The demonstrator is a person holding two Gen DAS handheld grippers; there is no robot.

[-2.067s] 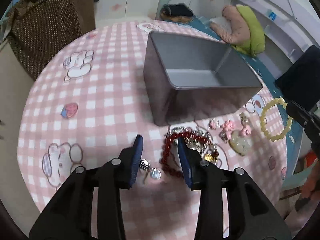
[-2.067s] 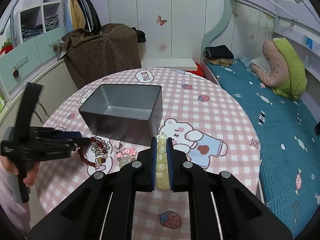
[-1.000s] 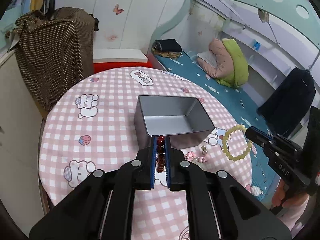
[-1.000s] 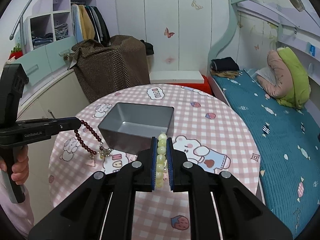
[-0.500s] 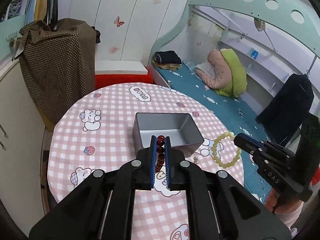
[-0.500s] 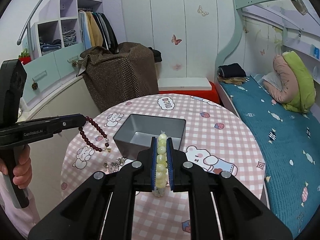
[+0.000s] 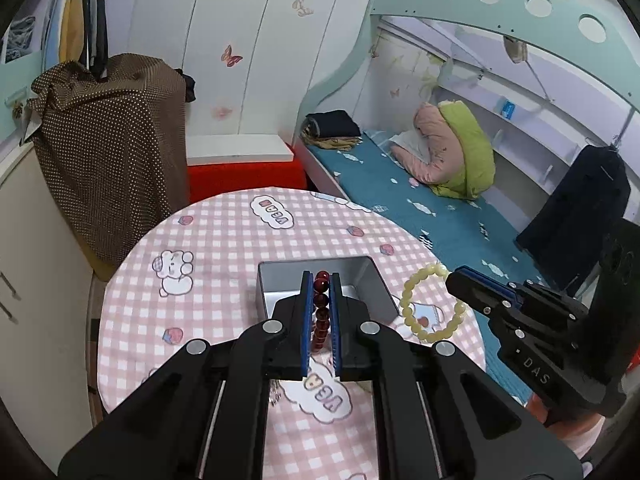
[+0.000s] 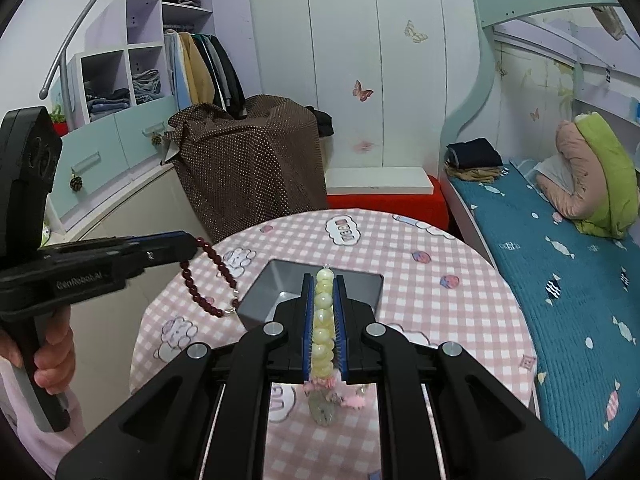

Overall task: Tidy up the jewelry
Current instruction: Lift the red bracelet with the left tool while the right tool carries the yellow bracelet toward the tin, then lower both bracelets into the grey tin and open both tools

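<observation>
Left wrist view: left gripper (image 7: 320,320) clenched on red bracelet (image 7: 321,312), beads strung along the fingers. Tin (image 7: 280,280) straight ahead and below, long axis crosswise. Right gripper (image 7: 460,280) alongside, pale bracelet (image 7: 412,320) dangling just off the tin's right edge, slightly nearer.

Right wrist view: right gripper (image 8: 324,320) clamped on pale bracelet (image 8: 325,320); tin (image 8: 368,284) ahead, below. Charms (image 8: 324,400) left on table (image 8: 440,320).

Against earlier frames: both bracelets lifted off the table, tin smaller in view.
</observation>
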